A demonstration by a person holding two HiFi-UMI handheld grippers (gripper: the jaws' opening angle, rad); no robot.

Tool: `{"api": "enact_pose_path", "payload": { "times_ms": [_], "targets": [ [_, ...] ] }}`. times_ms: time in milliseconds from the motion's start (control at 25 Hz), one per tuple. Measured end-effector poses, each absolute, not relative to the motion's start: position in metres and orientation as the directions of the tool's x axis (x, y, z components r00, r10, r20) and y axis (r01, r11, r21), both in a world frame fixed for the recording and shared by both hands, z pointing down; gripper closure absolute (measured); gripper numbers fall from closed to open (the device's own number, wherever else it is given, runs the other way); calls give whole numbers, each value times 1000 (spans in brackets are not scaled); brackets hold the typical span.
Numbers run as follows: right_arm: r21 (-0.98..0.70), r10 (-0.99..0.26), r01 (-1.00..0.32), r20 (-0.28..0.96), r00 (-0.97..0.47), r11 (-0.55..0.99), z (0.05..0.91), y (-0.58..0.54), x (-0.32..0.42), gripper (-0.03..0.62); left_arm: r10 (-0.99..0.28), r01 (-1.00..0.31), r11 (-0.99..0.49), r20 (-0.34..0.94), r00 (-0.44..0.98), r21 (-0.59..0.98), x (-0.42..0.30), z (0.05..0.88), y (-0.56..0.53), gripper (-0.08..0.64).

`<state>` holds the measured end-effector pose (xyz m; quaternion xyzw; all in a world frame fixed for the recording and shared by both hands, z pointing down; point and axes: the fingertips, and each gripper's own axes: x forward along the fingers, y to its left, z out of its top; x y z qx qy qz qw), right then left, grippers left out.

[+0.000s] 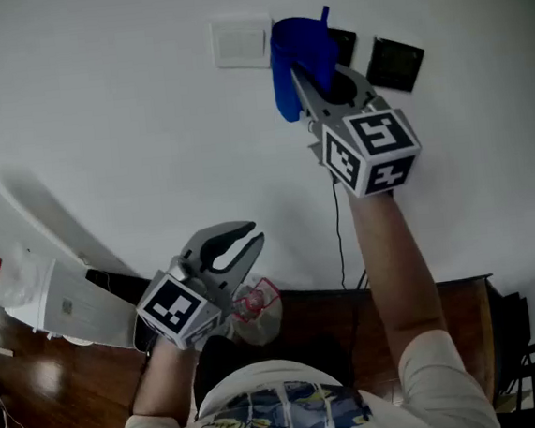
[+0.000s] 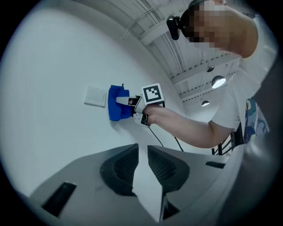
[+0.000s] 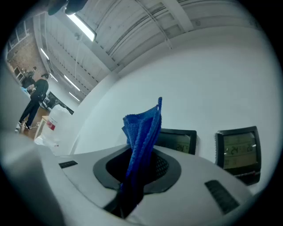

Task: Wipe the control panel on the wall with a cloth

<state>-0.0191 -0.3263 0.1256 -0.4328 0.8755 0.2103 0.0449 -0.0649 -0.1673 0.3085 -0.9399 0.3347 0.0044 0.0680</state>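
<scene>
Right gripper (image 1: 317,83): raised to the wall (image 1: 99,130), jaws clamped on the cloth (image 1: 294,57).
Cloth: blue, bunched in a fold that sticks up out of the jaws – in the head view it hangs between the switch plate (image 1: 241,41) and the near panel (image 1: 343,43), covering that panel's left edge.
Contact: whether the cloth actually presses on the near panel cannot be told.
Near panel: dark, with a pale display; in the right gripper view it sits just behind the cloth.
Far panel (image 1: 396,62): same dark type, just beside the near one, apart from the cloth, its display uncovered.
Switch plate: white, flat on the wall, just left of the cloth.
Left gripper (image 1: 248,245): held low, well apart from the panels – jaws drawn almost together, only a sliver of wall showing between them, nothing held.
Cable (image 1: 339,239): thin, dark, running down the wall below the right gripper.
</scene>
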Motion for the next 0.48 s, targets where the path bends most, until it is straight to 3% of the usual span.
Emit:
{"api": "enact_pose_path", "payload": {
  "times_ms": [480],
  "targets": [
    [288, -832, -874, -294, -470, 392, 121, -338, 66, 516, -606, -604, -787, -28, 795, -128, -58, 317, -172, 517]
  ]
}}
